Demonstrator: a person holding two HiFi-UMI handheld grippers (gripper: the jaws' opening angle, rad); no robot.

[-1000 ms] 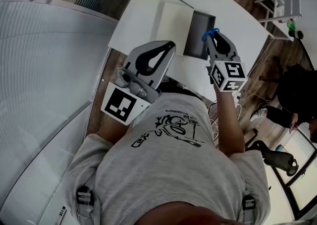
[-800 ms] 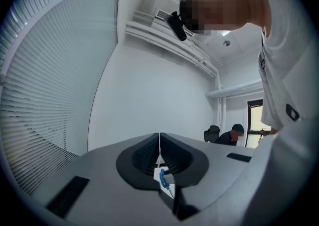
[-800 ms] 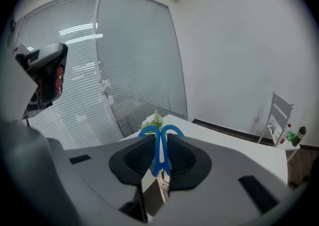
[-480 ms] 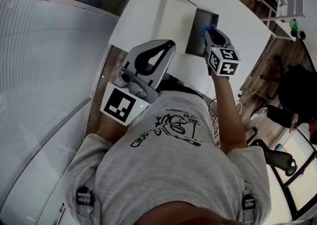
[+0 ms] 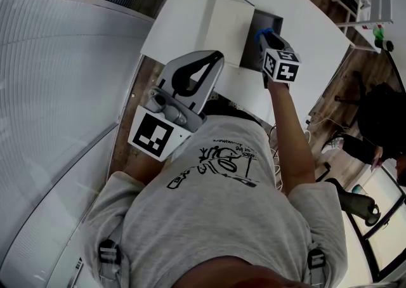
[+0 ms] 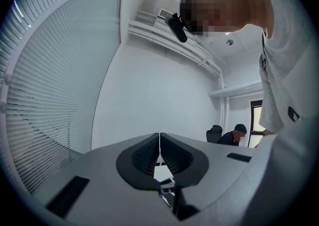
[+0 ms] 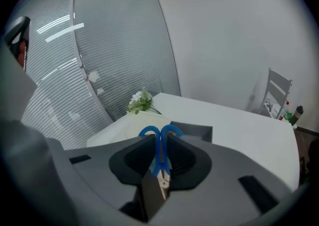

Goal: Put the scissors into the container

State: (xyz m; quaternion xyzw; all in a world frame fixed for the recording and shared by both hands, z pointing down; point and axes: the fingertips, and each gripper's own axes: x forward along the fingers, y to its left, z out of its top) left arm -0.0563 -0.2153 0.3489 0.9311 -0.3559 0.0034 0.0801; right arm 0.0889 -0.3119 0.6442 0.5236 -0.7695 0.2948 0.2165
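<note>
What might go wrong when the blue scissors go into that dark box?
1. The right gripper pinches the scissors only along their thin middle part, so they might twist or slip out too early.
2. The handle loops stick out in front, and the container looks fairly narrow. The loops might catch its rim, and the scissors could land on the table instead.
</note>
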